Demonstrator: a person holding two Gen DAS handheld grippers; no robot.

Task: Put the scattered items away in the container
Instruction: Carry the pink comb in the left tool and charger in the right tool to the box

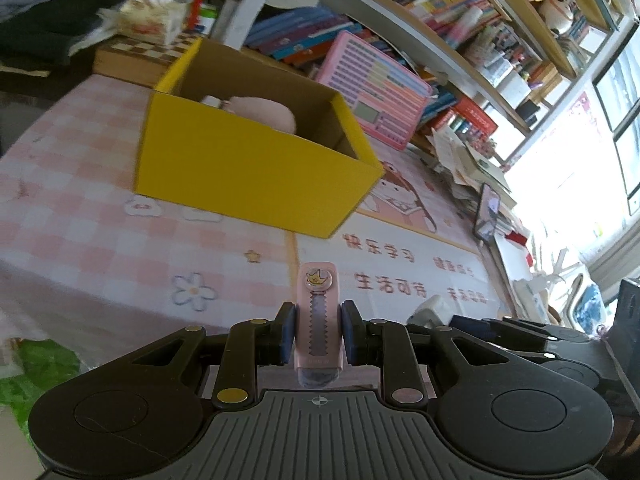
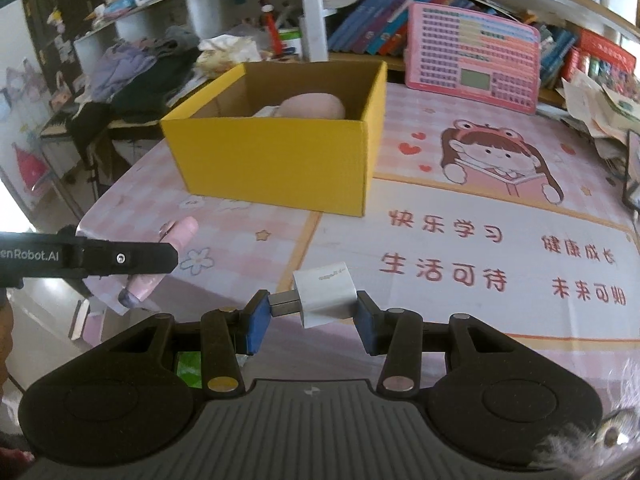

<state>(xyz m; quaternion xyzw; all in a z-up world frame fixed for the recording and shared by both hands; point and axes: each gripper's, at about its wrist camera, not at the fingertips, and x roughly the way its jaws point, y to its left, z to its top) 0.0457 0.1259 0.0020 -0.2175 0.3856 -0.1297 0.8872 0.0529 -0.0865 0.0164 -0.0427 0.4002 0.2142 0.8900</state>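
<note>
Left wrist view: the left hand-held gripper [image 1: 319, 330] is clamped on a pink utility knife [image 1: 318, 322], above the pink checked surface [image 1: 80, 216]. Ahead, a yellow box [image 1: 256, 176] holds what looks like a pink pouch [image 1: 266, 114].

Right wrist view: the right hand-held gripper [image 2: 310, 318] grips a white charger plug [image 2: 326, 294] short of the box.

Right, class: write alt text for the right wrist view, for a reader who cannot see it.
The right gripper holds a white USB charger plug above a pink cartoon desk mat. Ahead sits an open yellow cardboard box with a pink plush item inside. At left, the left gripper carries a pink utility knife.
</note>
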